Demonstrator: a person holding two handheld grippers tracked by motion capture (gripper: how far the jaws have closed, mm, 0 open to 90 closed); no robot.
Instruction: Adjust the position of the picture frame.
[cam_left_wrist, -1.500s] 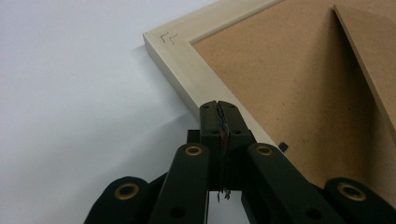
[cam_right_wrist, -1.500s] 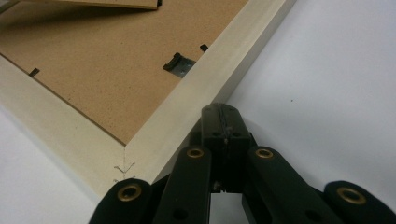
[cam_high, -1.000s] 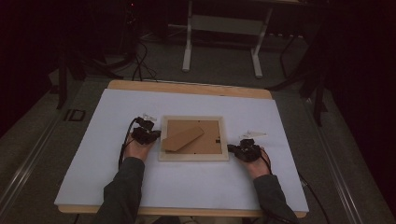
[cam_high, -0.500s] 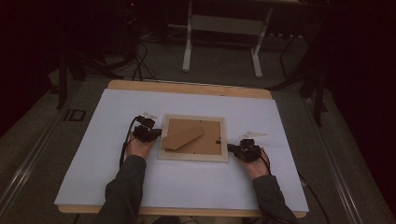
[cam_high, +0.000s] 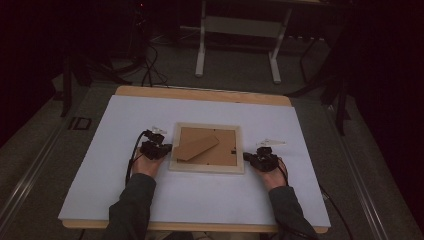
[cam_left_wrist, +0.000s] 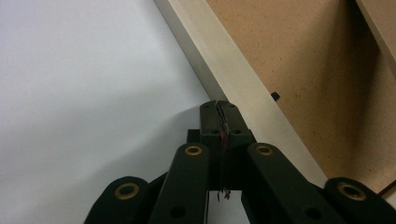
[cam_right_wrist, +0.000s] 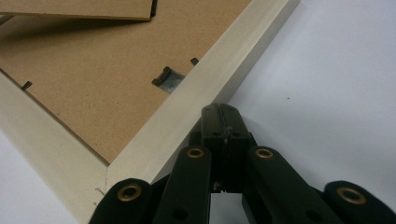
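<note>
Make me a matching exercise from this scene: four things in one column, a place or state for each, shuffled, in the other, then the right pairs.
Things:
1. picture frame
2. left gripper
3. right gripper
4. stand flap

Places or states:
A. jaws shut, at the frame's right edge
B. lies face down in the middle of the white table top
C. jaws shut, at the frame's left edge
D. brown strip lying slantwise across the backing board

Pairs: 1-B, 2-C, 3-A, 4-D

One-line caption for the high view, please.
Two shut tools flank a face-down picture frame on the white table.
</note>
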